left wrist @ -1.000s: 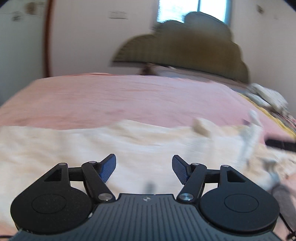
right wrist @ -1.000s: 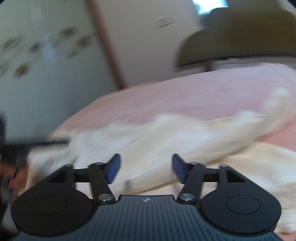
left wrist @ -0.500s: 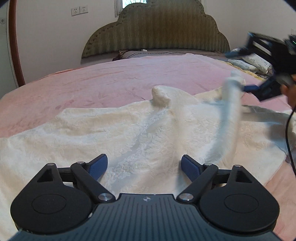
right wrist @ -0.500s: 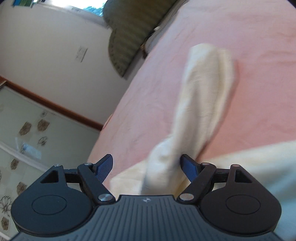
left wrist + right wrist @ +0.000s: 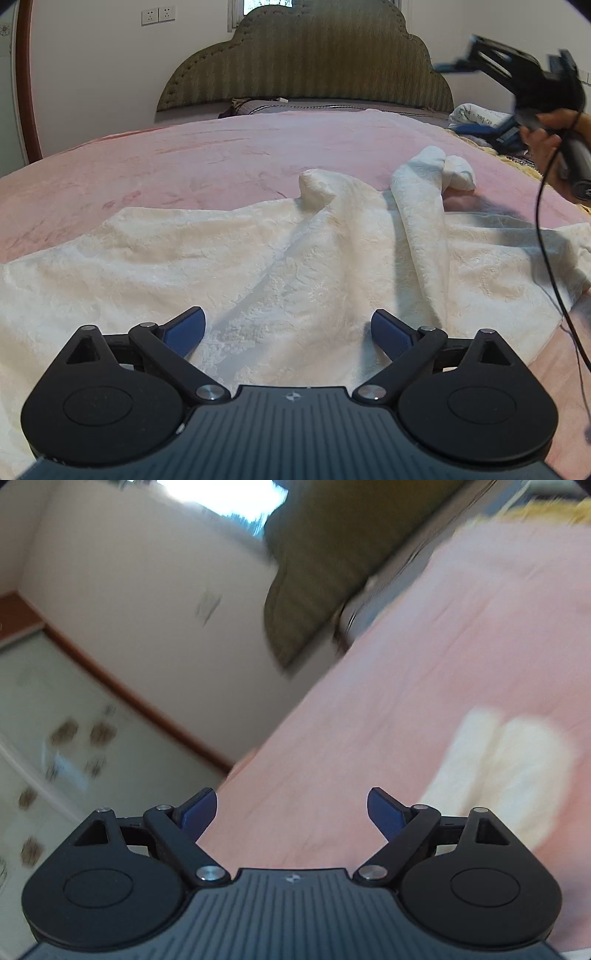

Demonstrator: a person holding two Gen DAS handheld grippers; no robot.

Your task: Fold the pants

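Cream-white textured pants (image 5: 258,266) lie spread over the pink bedspread (image 5: 221,155), rumpled, with one narrow strip (image 5: 421,206) running toward the headboard and a bunched end (image 5: 458,173). My left gripper (image 5: 288,328) hovers low over the near part of the cloth, its jaws still opening, nothing pressed between the pads. In the left wrist view the right gripper (image 5: 476,77) is raised at the upper right in a hand (image 5: 546,144), clear of the cloth. In the tilted, blurred right wrist view my right gripper (image 5: 291,810) is opening over bare pink bedspread (image 5: 369,720), the pants' end (image 5: 498,768) to its right.
An olive padded headboard (image 5: 306,59) and grey pillows (image 5: 280,105) stand at the far end of the bed. More bedding (image 5: 476,114) is piled at the far right. A black cable (image 5: 550,251) hangs from the right gripper across the pants. A wall with sockets (image 5: 159,15) is behind.
The right gripper has let go of the strip of pants, which now lies on the bed, and has risen and rolled away. Both grippers' jaws have widened. The left gripper has dropped closer to the cloth.
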